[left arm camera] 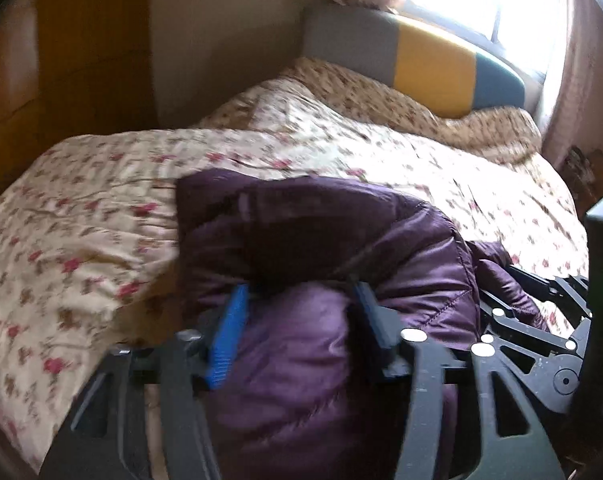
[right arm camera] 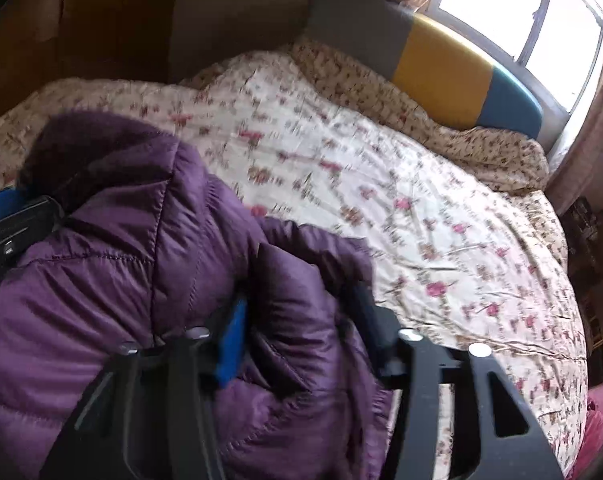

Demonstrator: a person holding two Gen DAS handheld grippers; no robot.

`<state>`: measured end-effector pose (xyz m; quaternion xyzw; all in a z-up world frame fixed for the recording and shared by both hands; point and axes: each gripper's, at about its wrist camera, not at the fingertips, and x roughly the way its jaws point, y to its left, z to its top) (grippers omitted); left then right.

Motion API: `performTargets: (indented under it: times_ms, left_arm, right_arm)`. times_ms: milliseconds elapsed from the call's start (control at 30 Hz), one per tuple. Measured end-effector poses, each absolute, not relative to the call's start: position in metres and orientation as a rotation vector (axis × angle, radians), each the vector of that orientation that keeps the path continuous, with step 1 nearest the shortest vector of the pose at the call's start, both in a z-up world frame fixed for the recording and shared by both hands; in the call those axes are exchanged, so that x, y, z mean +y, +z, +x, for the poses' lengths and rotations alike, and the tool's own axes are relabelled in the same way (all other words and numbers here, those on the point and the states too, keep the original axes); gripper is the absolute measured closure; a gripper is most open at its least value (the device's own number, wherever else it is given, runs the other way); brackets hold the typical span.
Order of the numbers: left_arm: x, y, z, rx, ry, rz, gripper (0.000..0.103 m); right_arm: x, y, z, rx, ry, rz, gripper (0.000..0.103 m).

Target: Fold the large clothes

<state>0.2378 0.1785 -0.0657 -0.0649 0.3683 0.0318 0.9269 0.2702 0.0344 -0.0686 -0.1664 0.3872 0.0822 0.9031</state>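
Purple puffer jacket [left arm camera: 321, 360] bulges between both tongs' parted jaws.

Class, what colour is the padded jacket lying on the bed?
Purple; the padded jacket shows best in the right wrist view.

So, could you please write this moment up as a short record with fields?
garment: purple puffer jacket, bunched up
surface: floral bedspread
left gripper: jacket fabric between its fingers, grip unclear
right gripper: jacket fabric between its fingers, grip unclear
background: headboard in grey, yellow and teal; window
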Motion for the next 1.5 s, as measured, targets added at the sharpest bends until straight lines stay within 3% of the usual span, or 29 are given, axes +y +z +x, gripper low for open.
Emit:
performTargets:
  times_ms: [100, 167, 333, 400, 700, 800, 1067, 1300, 1500]
  left_arm:
    - [0.183, -0.049, 0.211, 0.714, 0.095, -0.157, 0.039]
    - [0.183, -0.039, 0.192, 0.684, 0.111, -0.169, 0.032]
    - [0.179, -0.028, 0.153, 0.65, 0.147, -0.178, 0.032]
    - [0.177, -0.027, 0.138, 0.641, 0.161, -0.18, 0.026]
    - [0.161, -0.033, 0.085, 0.629, 0.207, -0.216, 0.025]
    - [0.154, -0.037, 0.074, 0.631, 0.226, -0.227, 0.02]
    - [0.132, -0.045, 0.054, 0.643, 0.255, -0.2, 0.019]
    - [0.122, -0.045, 0.044, 0.622, 0.276, -0.194, 0.004]
    - [0.122, -0.047, 0.04, 0.637, 0.277, -0.214, 0.004]
  right_arm:
    - [0.028, -0.049, 0.256, 0.761, 0.185, -0.312, 0.038]
    - [0.025, -0.037, 0.242, 0.734, 0.195, -0.29, 0.037]
    - [0.018, -0.022, 0.209, 0.718, 0.215, -0.269, 0.031]
    - [0.014, -0.021, 0.194, 0.718, 0.219, -0.261, 0.029]
    - [-0.004, -0.025, 0.14, 0.727, 0.241, -0.239, 0.024]
    - [-0.012, -0.027, 0.129, 0.731, 0.244, -0.232, 0.021]
    - [-0.031, -0.033, 0.105, 0.756, 0.235, -0.215, 0.011]
    - [-0.038, -0.034, 0.093, 0.763, 0.218, -0.215, 0.008]
    - [-0.037, -0.029, 0.084, 0.742, 0.224, -0.221, 0.005]
